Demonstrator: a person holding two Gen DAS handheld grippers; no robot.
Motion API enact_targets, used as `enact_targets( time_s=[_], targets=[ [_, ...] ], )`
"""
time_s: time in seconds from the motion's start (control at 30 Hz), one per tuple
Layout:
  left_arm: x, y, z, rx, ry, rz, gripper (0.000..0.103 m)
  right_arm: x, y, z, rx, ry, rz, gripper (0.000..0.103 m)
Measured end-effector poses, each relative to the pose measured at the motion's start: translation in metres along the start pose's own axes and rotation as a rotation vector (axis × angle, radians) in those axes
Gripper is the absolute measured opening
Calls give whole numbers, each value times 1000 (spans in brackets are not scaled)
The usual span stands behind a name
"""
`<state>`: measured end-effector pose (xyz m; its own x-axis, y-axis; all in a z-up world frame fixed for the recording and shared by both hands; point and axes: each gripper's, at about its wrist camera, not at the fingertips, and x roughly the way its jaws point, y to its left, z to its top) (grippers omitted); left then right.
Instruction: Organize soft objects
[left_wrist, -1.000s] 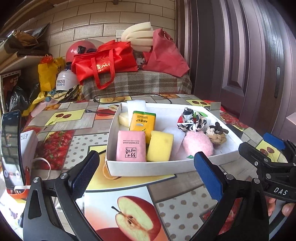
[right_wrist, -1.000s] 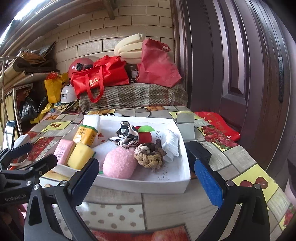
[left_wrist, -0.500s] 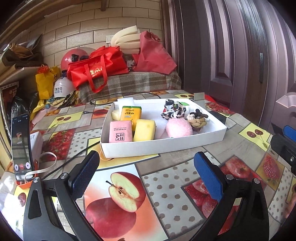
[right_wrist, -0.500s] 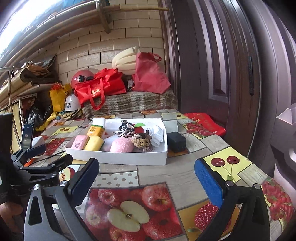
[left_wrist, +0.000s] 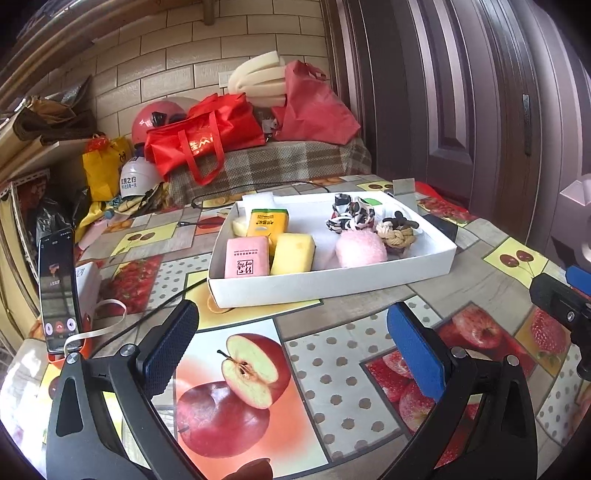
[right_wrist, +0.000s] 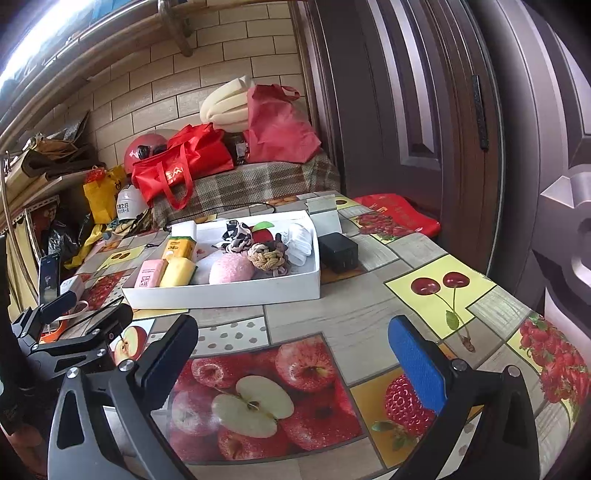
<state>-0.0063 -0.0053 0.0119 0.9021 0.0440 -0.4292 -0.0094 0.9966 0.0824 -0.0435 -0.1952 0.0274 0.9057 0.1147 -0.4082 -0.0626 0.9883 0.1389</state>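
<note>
A white tray stands on the fruit-print table. It holds a pink tissue pack, a yellow sponge, an orange tissue pack, a pink fluffy puff, a rope knot, a black-and-white scrunchie and a white glove. My left gripper is open and empty, well short of the tray's near wall. My right gripper is open and empty, farther back from the tray.
A phone stands upright at the table's left edge with a white cable beside it. A black box sits right of the tray. Red bags lie on a plaid bench behind. A dark door stands to the right.
Both grippers have pulled back from the tray, which now looks smaller and farther away. Both stay open and empty.
</note>
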Motion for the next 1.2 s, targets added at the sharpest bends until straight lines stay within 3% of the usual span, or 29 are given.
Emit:
enact_targets(
  time_s=[0.1, 0.27, 0.43, 0.63, 0.97, 1.2],
  targets=[
    [-4, 1, 1, -10, -2, 35, 103, -4, -2, -1, 9, -20, 2, 103],
    [-5, 1, 1, -44, 26, -23, 103, -10, 0, -1, -3, -50, -2, 103],
    [-3, 2, 2, -53, 48, -9, 103, -13, 7, -1, -36, -68, -13, 103],
    [-3, 1, 2, -20, 40, 65, 103, -13, 4, -1, -19, -69, -11, 103],
    [-11, 5, 5, -50, 24, -11, 103, -13, 5, 0, -25, -75, -12, 103],
    [-8, 8, 6, -57, 48, 8, 103, -11, 7, -1, -21, -63, -21, 103]
  ],
)
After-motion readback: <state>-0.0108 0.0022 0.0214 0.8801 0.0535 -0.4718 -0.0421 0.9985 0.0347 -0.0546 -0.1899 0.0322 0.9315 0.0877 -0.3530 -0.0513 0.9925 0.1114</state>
